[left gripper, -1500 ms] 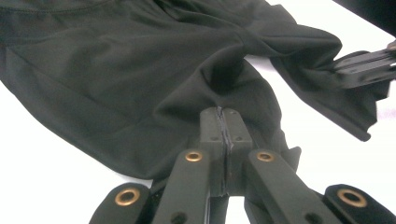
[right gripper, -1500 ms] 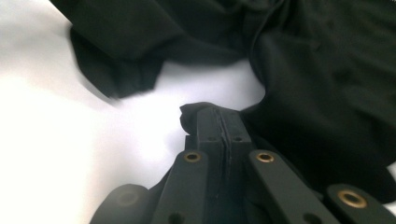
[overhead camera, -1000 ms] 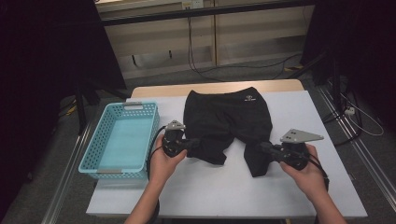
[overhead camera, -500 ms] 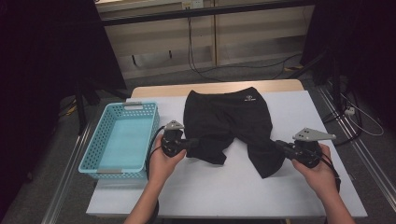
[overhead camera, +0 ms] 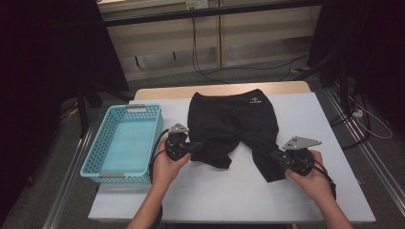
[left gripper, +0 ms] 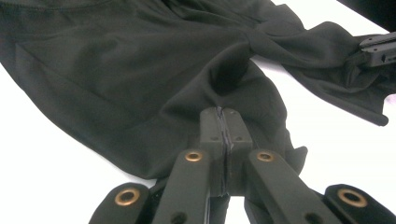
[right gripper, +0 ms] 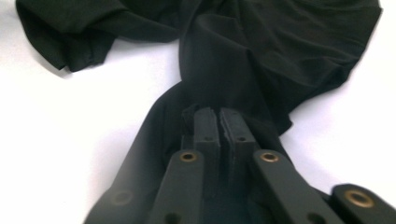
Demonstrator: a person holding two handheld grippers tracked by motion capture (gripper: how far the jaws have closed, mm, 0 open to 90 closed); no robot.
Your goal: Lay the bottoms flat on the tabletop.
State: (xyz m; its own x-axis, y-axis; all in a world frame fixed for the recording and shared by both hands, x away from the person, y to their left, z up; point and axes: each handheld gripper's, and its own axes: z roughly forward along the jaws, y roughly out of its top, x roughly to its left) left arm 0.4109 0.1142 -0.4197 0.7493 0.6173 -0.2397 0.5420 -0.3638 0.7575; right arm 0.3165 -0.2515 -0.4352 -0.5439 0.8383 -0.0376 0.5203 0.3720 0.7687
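Black shorts (overhead camera: 231, 119) lie spread on the white table (overhead camera: 215, 195), waistband at the far side. My left gripper (overhead camera: 197, 147) is shut on the bunched hem of the left leg (left gripper: 140, 116); its pads (left gripper: 210, 126) meet with cloth pinched between them. My right gripper (overhead camera: 275, 156) rests at the end of the right leg (right gripper: 261, 60), low on the table. Its jaws have just been opening: a narrow slit shows between the pads (right gripper: 205, 128), and the cloth lies slack around and under them. The right gripper (left gripper: 376, 46) also appears far off in the left gripper view.
A light blue plastic basket (overhead camera: 98, 162) stands at the table's left edge, close beside my left hand. Bare white table lies in front of the shorts and to their right. Beyond the table are dark stands and cables on the floor.
My right hand drew the right leg out to the right, then sank to the table, and its jaws parted slightly. The left gripper kept still, holding its hem.
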